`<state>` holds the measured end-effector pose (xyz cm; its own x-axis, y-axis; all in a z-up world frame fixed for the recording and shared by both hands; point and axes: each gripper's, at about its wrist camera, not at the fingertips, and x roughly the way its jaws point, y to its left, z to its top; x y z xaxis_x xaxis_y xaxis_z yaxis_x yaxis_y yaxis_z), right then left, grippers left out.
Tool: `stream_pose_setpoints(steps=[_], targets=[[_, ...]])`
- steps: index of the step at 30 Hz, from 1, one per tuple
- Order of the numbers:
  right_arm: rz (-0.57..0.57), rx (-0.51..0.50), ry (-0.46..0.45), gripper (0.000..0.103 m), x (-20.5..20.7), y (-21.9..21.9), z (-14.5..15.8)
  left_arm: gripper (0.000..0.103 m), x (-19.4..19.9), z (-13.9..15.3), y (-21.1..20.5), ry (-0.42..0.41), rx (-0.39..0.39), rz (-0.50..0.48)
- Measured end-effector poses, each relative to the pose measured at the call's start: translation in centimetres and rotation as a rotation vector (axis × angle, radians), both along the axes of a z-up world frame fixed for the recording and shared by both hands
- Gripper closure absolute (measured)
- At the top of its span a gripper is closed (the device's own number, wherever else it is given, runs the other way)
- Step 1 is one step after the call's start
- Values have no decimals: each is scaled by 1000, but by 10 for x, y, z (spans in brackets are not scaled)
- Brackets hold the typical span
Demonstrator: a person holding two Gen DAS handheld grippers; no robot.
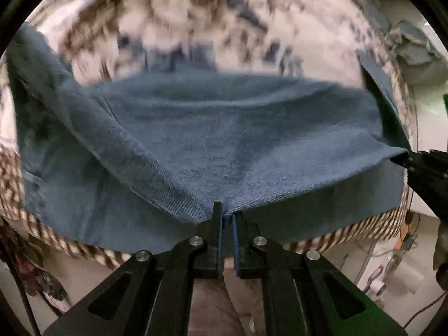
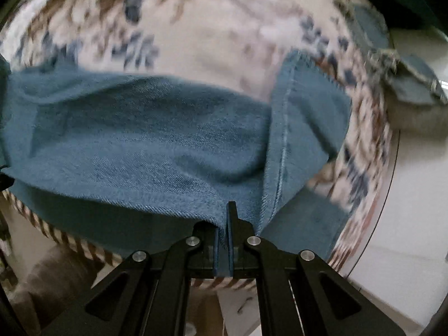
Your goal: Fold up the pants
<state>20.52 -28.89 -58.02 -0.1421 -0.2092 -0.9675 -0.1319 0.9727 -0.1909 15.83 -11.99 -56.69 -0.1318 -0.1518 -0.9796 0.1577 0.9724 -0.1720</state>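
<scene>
Your left gripper [image 1: 226,218] pinches the near edge of the jeans [image 1: 212,145], and your right gripper [image 2: 227,221] clamps denim by the side seam [image 2: 282,151]. Ahead of both tools the lifted layer sags over the patterned tablecloth [image 2: 196,36]. You look mid-fold; next, carry both corners forward together, level, and lay them flat.

Left gripper [image 1: 226,218]: matte black linkage arms at bottom centre of frame, four silver pivot pins, blue-faced pads [image 1: 234,247]. Right gripper [image 2: 223,225]: same build, triangular cut-outs in outer arms.
</scene>
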Motion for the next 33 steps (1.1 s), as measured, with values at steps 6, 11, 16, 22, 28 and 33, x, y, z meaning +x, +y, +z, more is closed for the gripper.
stream_pose_setpoints(steps=[6, 11, 16, 22, 28, 33], targets=[[-11, -34, 106, 89, -31, 20, -57, 94, -17, -75, 11, 117, 19, 15], [-50, 136, 126, 10, -45, 30, -55, 68, -27, -47, 12, 68, -34, 16], [-188, 245, 67, 10, -65, 19, -15, 31, -52, -7, 23, 2, 0, 56], [-414, 227, -115, 10, -52, -40, 22, 30, -31, 2, 6, -264, 261, 30], [-469, 146, -186, 10, 42, -96, -9, 30, 12, -39, -1, -269, 310, 58], [-390, 37, -136, 20, 98, -97, -66, 27, 25, -75, 14, -142, 269, 160]])
